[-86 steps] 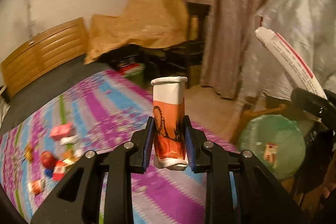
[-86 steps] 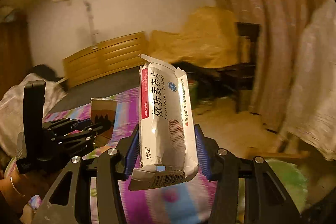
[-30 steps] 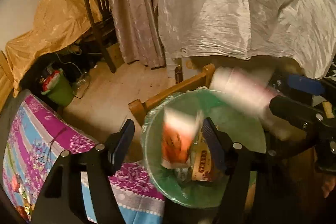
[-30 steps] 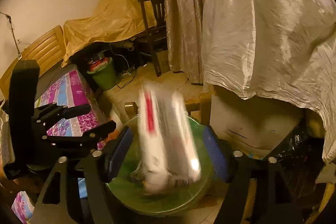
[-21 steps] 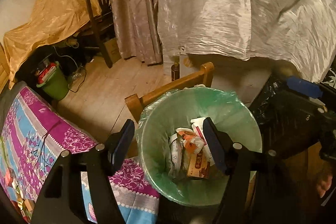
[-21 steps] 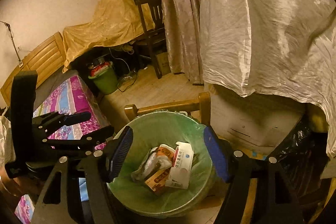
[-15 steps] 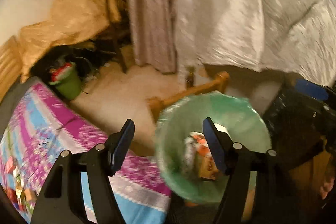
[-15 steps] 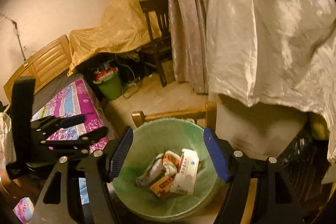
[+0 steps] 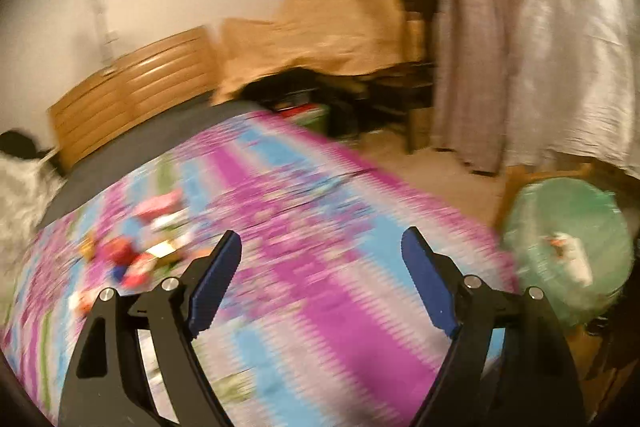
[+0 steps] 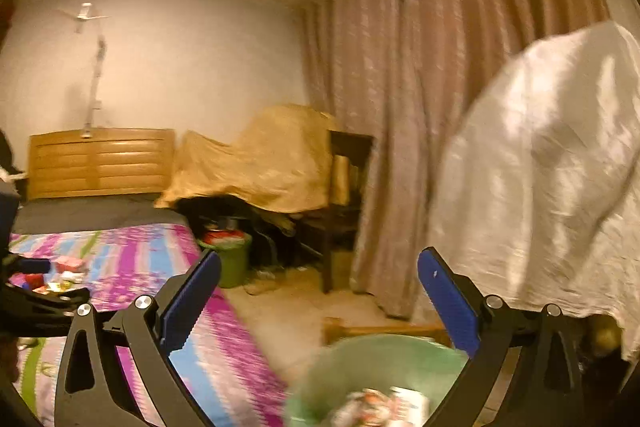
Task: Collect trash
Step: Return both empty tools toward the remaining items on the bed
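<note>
the left gripper (image 9: 322,279) is hanging over the near part of the patterned bedspread (image 9: 304,267) with its blue-padded jaws spread wide and gripping nothing, and the right gripper (image 10: 318,301) is also standing spread and empty, its view looking out above the bin. the green-lined trash bin (image 10: 360,367) is sitting at the bottom edge of the right wrist view, off the near right corner of the bed, and crumpled boxes and wrappers (image 10: 380,405) are lying inside it, too blurred to name singly. the left wrist view is showing the same bin (image 9: 568,247) at its right edge with pale pieces in it. a loose cluster of small trash (image 9: 136,247) in red, pink and white is lying on the bedspread toward the bed's left side, well apart from the bin, and it is blurred by motion. beyond the foot of the bed a small green bucket (image 10: 232,259) is standing on the floor, with a wooden headboard (image 10: 100,163), a tan-draped heap (image 10: 260,163), a dark chair (image 10: 348,187) and curtains (image 10: 400,107) farther back.
</note>
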Motion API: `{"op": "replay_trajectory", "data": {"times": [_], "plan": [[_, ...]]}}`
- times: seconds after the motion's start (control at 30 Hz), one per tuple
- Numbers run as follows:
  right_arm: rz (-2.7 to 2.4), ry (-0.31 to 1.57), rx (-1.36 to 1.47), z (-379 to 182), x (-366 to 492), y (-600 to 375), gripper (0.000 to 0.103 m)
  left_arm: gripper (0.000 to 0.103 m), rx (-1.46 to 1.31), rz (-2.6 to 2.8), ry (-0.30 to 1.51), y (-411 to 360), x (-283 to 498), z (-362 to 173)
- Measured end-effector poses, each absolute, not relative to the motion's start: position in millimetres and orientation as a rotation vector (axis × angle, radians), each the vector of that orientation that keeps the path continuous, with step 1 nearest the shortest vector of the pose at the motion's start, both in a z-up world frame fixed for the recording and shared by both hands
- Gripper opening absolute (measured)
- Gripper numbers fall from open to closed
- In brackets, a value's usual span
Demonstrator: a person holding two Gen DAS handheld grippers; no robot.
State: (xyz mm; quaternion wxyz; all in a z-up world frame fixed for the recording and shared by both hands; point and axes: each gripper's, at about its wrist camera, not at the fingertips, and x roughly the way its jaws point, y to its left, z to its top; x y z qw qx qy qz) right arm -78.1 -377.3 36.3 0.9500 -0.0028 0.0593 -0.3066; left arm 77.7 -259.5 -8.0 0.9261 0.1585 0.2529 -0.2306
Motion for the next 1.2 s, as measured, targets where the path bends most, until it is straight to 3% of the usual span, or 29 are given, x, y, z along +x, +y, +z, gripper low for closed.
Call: {"op": "replay_trajectory", "data": {"times": [0.33,0.57,0.83,1.03,1.2], "plan": [[-0.224,0.307,0.060,12.0,7.8,-271.9,0.098,0.080,0.069,-0.008,0.724,-27.7,67.3,-43.2],[-0.027,0.480,0.139,-17.3,43.4,-195.0,0.098,0.080,-0.048,0.148,0.848,71.5,63.5,-88.8],[0.179,0.632,0.141,-29.4,135.1,-136.7,0.098,0.081,-0.203,0.150,0.866,118.2,127.2,-108.5],[0.270,0.692,0.111,-29.6,272.9,-107.2,0.095,0.088,-0.242,0.090,0.858,134.1,218.0,-103.0],[0.290,0.824,0.025,-70.8,389.7,-83.5,0.095,0.094,-0.220,0.067,0.856,132.5,293.1,-105.2]]}}
